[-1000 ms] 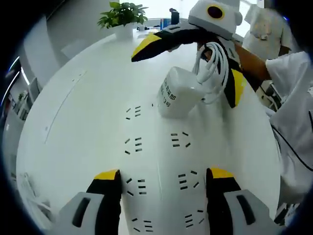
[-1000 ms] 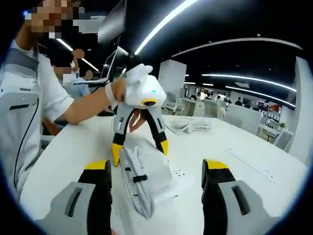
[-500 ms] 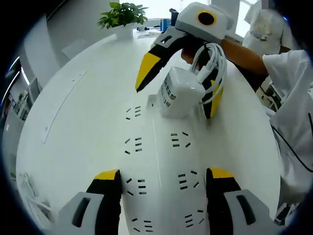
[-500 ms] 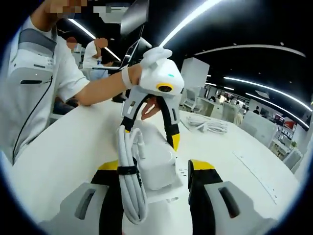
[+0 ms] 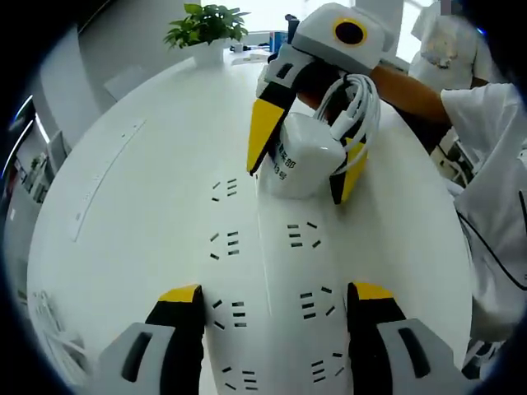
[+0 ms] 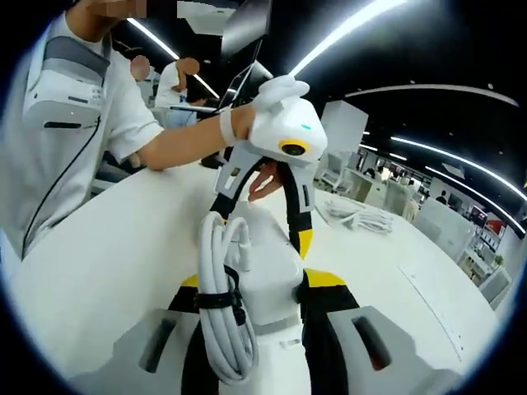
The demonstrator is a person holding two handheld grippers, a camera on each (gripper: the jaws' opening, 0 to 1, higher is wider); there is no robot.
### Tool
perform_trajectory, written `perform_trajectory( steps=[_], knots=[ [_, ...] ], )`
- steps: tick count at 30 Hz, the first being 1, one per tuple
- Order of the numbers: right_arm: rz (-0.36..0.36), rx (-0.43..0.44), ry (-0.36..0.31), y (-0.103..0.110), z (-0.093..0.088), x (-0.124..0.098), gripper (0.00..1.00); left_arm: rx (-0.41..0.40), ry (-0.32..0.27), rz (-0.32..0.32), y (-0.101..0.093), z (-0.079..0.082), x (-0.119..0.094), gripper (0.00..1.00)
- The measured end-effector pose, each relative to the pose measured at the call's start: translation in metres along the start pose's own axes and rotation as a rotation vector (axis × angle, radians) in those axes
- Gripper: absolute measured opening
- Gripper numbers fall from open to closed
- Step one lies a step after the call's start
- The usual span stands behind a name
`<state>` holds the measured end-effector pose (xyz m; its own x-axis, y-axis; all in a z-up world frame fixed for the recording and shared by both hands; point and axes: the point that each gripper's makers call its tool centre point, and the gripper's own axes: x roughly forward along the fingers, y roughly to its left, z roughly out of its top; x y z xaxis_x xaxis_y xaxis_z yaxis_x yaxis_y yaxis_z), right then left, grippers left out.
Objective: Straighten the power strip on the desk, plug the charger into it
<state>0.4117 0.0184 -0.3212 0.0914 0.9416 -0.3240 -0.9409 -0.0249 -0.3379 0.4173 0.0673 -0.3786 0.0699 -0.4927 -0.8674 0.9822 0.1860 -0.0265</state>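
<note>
Two jaws of the right hand-held gripper (image 6: 263, 288) clamp the charger (image 6: 268, 267) above the power strip (image 5: 272, 271); the left hand-held gripper (image 5: 276, 300) gapes empty.

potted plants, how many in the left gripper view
1: a potted plant at the far edge of the desk, beyond the charger. Others may be hidden.

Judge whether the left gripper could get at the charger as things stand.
Probably not: the right gripper is shut on the charger, covering its sides. The left gripper, open, sits astride the power strip.

Right tool (image 6: 259, 304) clamped shut, left tool (image 5: 276, 317) spread wide, apparently idle
</note>
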Motion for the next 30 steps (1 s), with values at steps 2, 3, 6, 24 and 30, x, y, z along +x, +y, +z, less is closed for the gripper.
perform_trajectory(
  steps=[2,3,6,24,30],
  knots=[
    [0.001,0.007,-0.003,0.000,0.000,0.000,0.33,0.001,-0.001,0.000,0.000,0.000,0.000,0.71],
    [0.000,0.009,-0.002,0.000,0.001,0.000,0.33,0.001,-0.001,-0.001,0.000,0.000,0.000,0.71],
    [-0.003,0.004,0.006,0.001,0.001,0.000,0.33,0.003,-0.001,-0.001,0.000,0.000,0.000,0.71],
    [-0.022,0.018,0.037,0.015,0.003,-0.006,0.32,0.051,-0.003,-0.028,-0.007,0.002,0.001,0.71],
    [-0.037,0.028,0.053,0.019,0.004,-0.006,0.32,0.062,-0.003,-0.034,-0.009,0.003,0.001,0.71]
  ],
)
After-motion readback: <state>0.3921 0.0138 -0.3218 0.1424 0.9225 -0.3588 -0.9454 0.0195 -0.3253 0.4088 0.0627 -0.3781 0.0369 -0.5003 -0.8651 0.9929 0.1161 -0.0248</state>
